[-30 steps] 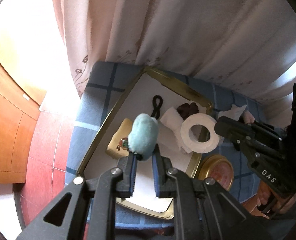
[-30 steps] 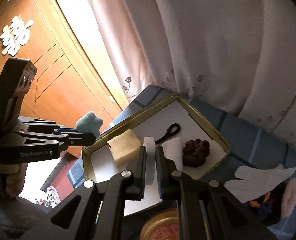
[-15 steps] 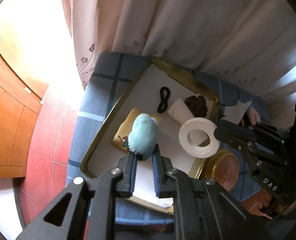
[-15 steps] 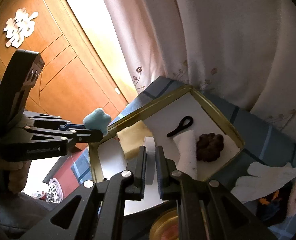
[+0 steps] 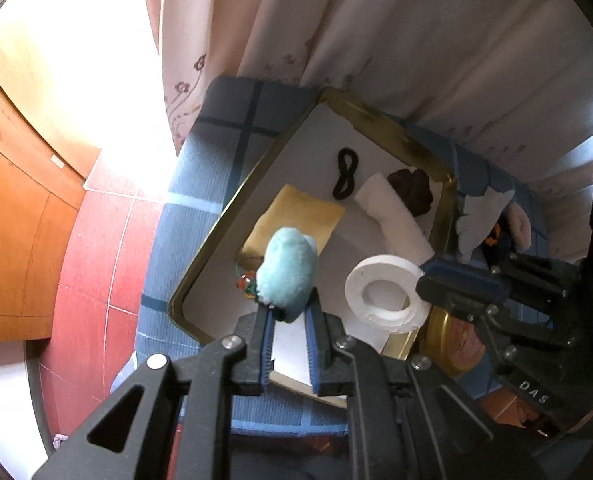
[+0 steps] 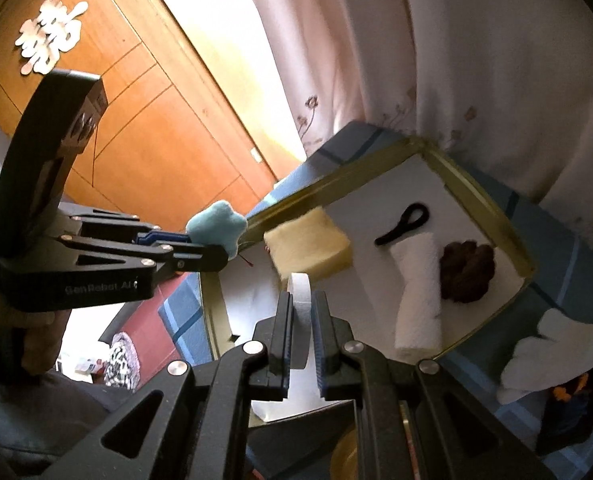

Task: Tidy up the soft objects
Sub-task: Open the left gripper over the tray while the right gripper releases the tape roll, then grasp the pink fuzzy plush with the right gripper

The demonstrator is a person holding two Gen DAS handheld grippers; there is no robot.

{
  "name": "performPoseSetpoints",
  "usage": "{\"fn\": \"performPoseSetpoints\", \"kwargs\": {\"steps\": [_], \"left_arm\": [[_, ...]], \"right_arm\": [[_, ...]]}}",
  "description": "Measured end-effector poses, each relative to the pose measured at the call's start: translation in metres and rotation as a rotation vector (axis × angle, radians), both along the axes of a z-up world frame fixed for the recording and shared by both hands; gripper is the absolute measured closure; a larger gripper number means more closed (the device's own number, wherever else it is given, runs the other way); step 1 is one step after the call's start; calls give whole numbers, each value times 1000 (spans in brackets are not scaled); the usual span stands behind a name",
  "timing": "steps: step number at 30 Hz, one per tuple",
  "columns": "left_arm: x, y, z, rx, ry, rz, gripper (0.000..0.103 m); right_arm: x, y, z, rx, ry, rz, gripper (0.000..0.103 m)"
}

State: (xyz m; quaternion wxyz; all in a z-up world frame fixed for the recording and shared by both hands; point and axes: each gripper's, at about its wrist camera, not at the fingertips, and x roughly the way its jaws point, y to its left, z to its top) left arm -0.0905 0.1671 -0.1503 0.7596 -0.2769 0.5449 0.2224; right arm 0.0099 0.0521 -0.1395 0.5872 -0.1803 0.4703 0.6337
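Pinching a light, squashy pale-blue plush star (image 5: 287, 274) by its lower edge, left gripper (image 5: 290, 316) closed; right gripper (image 6: 303, 312) clamps white foam ring (image 5: 384, 294) at rim.

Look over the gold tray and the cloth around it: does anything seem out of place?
Yes. A white glove lies outside the gold tray on the blue cloth, though the yellow sponge and white towel roll are already inside.

Home: floral curtain (image 5: 336, 40), wooden wardrobe (image 6: 144, 132).
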Motion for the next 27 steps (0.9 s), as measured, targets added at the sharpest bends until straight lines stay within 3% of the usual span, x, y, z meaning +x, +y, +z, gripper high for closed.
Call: {"fn": "performPoseSetpoints", "kwargs": {"steps": [5,7,9,11,15,21,27], "left_arm": [[1,-1,-8,-19,32,-1,89],[2,-1,-10,-13,46,2,81],[3,-2,-11,-4,58,4,72],[4,-2,-10,-4,54,0,71],[11,-5,-10,5,61,-12,61],[30,-14,-9,5,47,-43,61],[65,-40,-7,9,31,-135,56]], "right_arm": [[-1,4,-14,-49,26,1,92],[1,5,-20,-74,25,-13,91],[4,3,-21,-83,15,-32,77],[8,-1,-19,-75,10,-54,60],[17,-10,-16,-67,-5,-92,59],[37,-37,-11,-64,-31,-179,59],[80,-88,-10,-83,-52,-352,59]]}}
